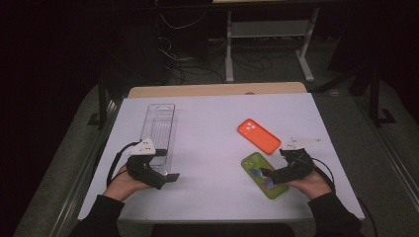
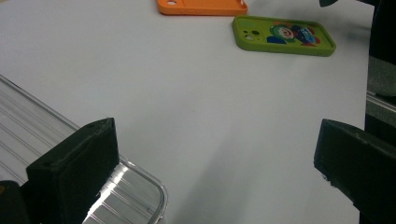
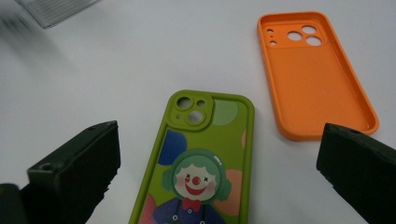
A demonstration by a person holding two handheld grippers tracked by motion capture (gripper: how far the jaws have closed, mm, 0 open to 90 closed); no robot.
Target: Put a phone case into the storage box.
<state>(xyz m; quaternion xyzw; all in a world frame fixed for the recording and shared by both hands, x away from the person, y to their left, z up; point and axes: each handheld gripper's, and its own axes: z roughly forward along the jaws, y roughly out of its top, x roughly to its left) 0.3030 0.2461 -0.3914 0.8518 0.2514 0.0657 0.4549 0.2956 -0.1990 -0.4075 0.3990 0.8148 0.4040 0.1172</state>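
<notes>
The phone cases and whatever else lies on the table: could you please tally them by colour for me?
Orange: 1, the orange phone case, lying hollow side up.
Green: 1, the green phone case, clown picture up, between the open fingers of the right gripper.
Clear: 1, the clear plastic tray, beside the left gripper.
Total: 3

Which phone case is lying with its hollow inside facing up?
The orange silicone phone case. The green clown-picture phone case lies picture side up.

Open table (image 1: 212,123) between clear tray (image 1: 159,129) and the green case (image 1: 264,174); orange case (image 1: 258,136) lies just beyond it.
</notes>
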